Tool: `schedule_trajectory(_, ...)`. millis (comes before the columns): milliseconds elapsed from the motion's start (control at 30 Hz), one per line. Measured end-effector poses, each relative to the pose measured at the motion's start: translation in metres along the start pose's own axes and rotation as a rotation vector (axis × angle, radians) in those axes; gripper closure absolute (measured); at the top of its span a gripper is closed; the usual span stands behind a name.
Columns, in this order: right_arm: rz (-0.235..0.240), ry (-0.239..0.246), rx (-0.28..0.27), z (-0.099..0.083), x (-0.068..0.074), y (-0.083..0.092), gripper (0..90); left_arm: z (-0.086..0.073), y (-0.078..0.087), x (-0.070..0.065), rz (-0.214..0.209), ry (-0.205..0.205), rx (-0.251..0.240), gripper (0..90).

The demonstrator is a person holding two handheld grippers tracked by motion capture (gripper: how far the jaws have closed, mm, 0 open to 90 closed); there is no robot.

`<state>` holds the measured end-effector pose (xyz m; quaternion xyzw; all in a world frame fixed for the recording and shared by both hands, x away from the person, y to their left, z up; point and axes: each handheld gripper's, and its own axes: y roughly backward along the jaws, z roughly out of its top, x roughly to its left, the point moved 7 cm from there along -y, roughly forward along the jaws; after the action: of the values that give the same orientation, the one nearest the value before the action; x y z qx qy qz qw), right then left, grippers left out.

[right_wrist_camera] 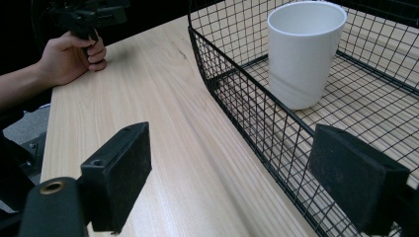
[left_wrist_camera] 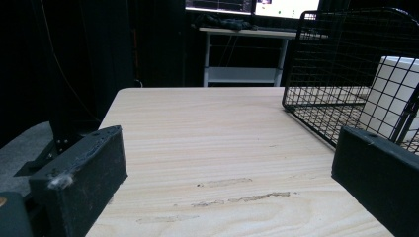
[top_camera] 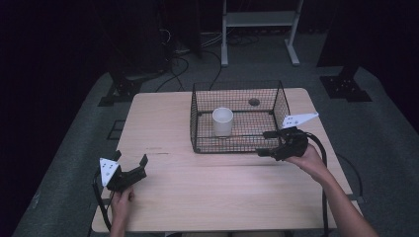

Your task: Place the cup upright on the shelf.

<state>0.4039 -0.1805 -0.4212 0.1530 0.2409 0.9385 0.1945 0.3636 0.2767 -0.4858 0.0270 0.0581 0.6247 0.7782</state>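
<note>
A black wire basket [top_camera: 195,118] stands on the far middle of the wooden table [top_camera: 207,192]. A white cup [top_camera: 223,121] is upright inside it. My right gripper [top_camera: 262,143] is open at the basket's front right corner. In the right gripper view its jaws straddle the basket wall [right_wrist_camera: 237,84], one outside and one over the mesh floor, with the cup [right_wrist_camera: 304,54] farther in and my right gripper [right_wrist_camera: 232,153] holding nothing. My left gripper [top_camera: 131,157] rests open near the table's front left. Its own view has my left gripper [left_wrist_camera: 230,148] over bare wood, with the basket [left_wrist_camera: 336,59] and cup [left_wrist_camera: 390,94] off to the right.
A round hole [top_camera: 254,101] in the tabletop lies behind the basket. A metal frame [top_camera: 259,19] stands on the floor beyond the table, with cables [top_camera: 178,64] and black stand bases [top_camera: 346,86] around it. The other hand [right_wrist_camera: 69,59] is in the right gripper view.
</note>
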Motion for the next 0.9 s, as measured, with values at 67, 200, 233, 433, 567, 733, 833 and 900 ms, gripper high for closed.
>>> schedule_trajectory(67, 0.002, -0.002, -0.002, -0.003, 0.001, 0.001, 15.5, 0.000, 0.000, 0.000, 0.000, 0.000, 0.000, 0.0)
schedule_trajectory(200, 0.002, -0.003, 0.009, -0.007, 0.003, 0.002, 15.4, 0.000, 0.000, 0.000, 0.000, 0.000, -0.001, 0.0)
schedule_trajectory(233, 0.002, -0.003, 0.008, -0.008, 0.004, 0.003, 15.4, 0.000, 0.000, 0.000, 0.000, -0.001, 0.001, 0.0)
schedule_trajectory(433, 0.008, -0.005, -0.010, -0.015, 0.008, 0.004, 15.5, 0.000, 0.000, 0.000, 0.000, -0.002, 0.000, 0.0)
schedule_trajectory(567, 0.015, -0.009, -0.001, -0.020, 0.010, 0.005, 15.4, 0.000, 0.000, 0.000, 0.000, -0.002, 0.001, 0.0)
schedule_trajectory(733, 0.007, -0.003, -0.005, -0.027, 0.013, 0.005, 15.4, 0.000, 0.000, 0.000, 0.000, -0.002, -0.001, 0.0)
schedule_trajectory(833, 0.016, -0.014, 0.004, -0.032, 0.015, 0.005, 15.4, 0.000, 0.000, 0.000, 0.001, -0.002, -0.001, 0.0)
schedule_trajectory(900, 0.017, -0.017, -0.003, -0.034, 0.016, 0.007, 15.4, 0.000, 0.000, 0.000, 0.001, -0.002, -0.001, 0.0)
